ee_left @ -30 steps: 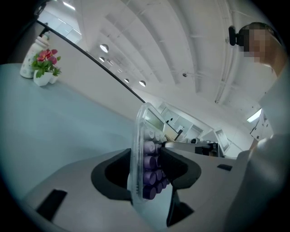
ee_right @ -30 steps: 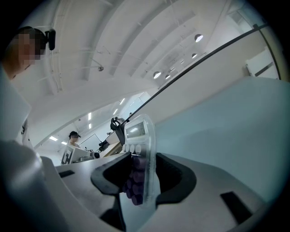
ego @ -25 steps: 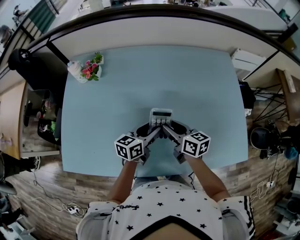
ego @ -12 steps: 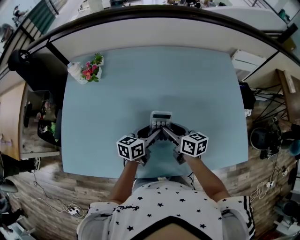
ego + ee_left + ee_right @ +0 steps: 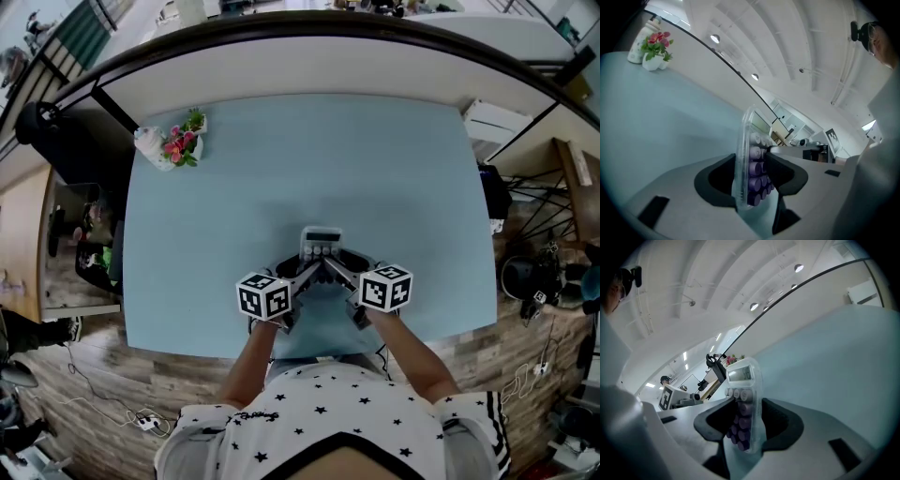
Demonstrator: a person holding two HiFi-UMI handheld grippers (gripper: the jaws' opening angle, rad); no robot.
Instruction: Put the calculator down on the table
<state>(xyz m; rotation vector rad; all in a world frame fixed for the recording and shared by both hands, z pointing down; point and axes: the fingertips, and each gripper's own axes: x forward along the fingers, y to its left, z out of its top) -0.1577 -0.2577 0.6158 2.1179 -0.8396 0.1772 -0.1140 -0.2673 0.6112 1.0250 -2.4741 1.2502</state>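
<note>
Calculator (image 5: 322, 241) is being gripped by left gripper (image 5: 309, 266) and right gripper (image 5: 336, 266) over the table (image 5: 234, 187) — laying it flat, then letting go, probably comes next.

The small calculator (image 5: 322, 240), a clear plastic shell with a grey display and rows of round purple and white keys, was held face up over the near middle of the pale blue table (image 5: 216, 206). Its near end was pinched by the left gripper (image 5: 310, 267) and the right gripper (image 5: 335, 266) (each clamping key face against back), with the display end pointing away from the person.
</note>
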